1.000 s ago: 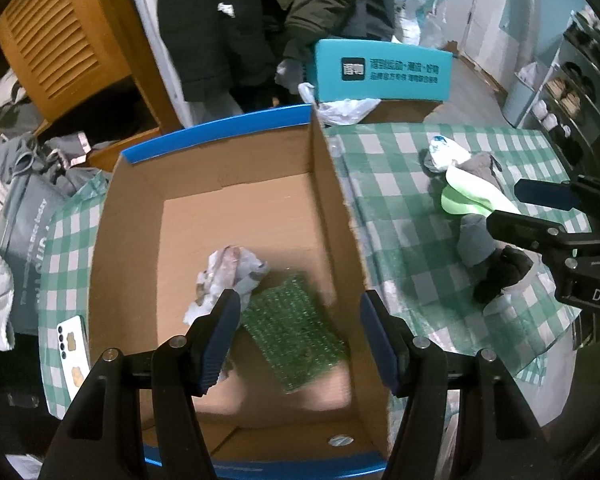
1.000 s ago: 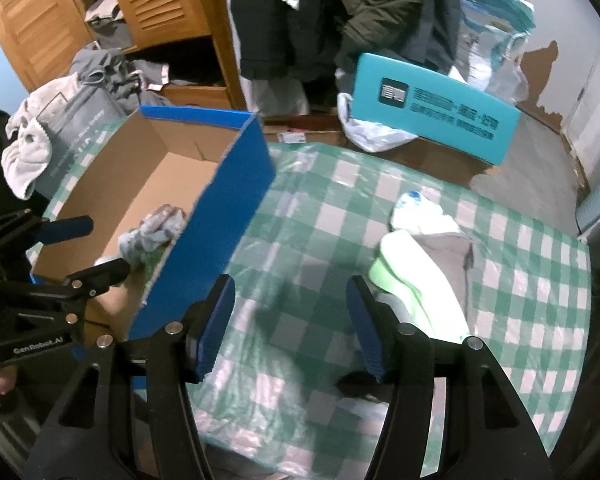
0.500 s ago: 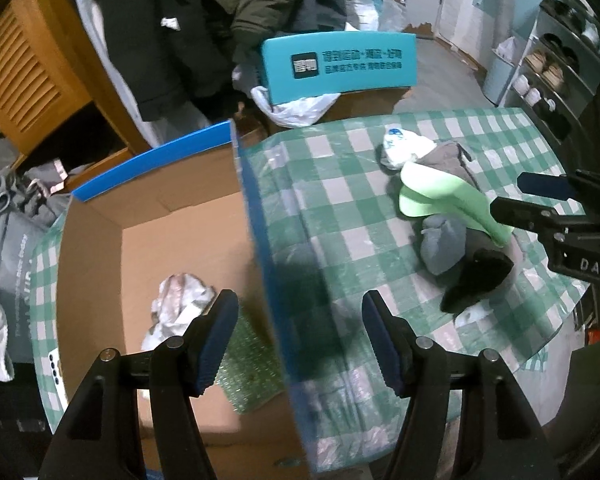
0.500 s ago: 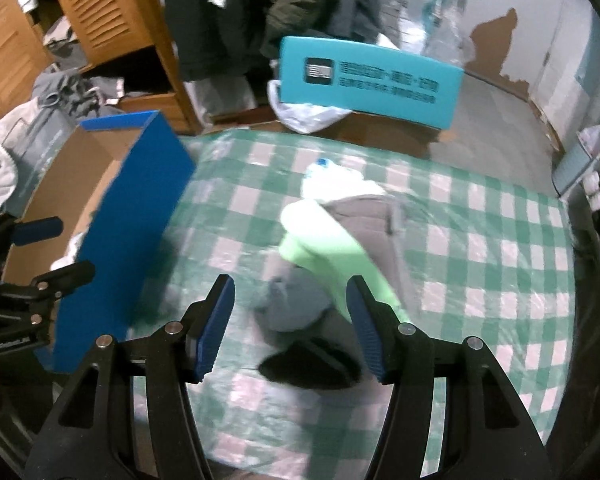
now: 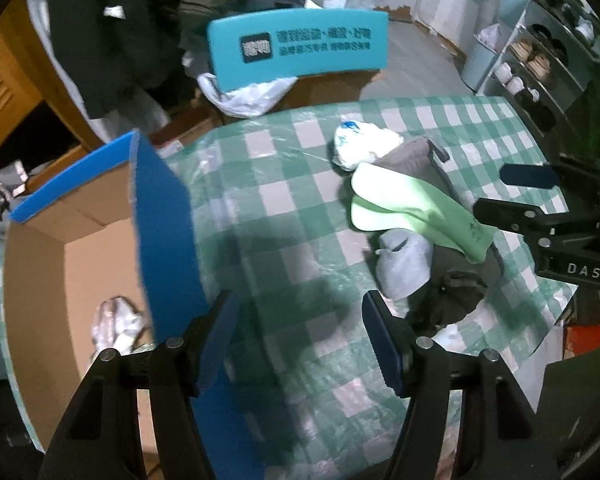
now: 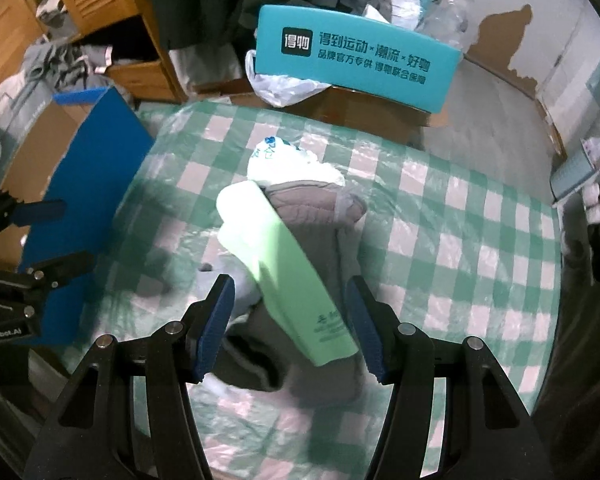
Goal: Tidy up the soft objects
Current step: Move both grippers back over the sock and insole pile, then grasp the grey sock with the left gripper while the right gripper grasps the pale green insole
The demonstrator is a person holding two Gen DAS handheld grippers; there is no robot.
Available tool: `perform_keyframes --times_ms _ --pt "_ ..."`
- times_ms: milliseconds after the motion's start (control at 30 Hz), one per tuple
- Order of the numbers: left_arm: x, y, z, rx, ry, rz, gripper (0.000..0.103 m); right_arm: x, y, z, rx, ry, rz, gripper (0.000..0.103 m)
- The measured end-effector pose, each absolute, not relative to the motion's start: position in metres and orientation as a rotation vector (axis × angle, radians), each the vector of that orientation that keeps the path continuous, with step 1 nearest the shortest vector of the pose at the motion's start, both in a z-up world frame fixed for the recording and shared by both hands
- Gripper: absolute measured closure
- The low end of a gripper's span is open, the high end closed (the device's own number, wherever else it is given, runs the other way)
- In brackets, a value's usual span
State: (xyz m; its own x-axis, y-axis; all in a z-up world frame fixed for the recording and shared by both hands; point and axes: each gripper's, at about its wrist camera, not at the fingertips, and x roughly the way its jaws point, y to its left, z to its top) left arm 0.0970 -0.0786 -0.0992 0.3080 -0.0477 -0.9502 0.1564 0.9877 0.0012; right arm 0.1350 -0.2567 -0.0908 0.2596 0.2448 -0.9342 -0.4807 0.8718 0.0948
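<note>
Both grippers are swinging away from the box toward the pile. Right gripper is hovering over the green tube, jaws about half open, gripping nothing; left gripper is hanging over bare cloth, likewise open and empty. Looking light and squashy, the tube is probably best pinched across its middle, though its skin may be slick. Beneath it, grey fabric and a pale grey lump are lying limp and liable to drag along. Farther off, a white bag is touching the pile, and a teal box is standing beyond the table.
</note>
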Motion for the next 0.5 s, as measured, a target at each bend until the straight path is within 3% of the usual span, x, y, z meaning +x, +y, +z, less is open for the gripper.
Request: perform_keyframes --times_ms 500 --pt "0.122 -0.103 -0.138 0.109 1.324 -0.188 0.037 0.151 -0.252 -0.142 -0.236 1.246 0.529 0.045"
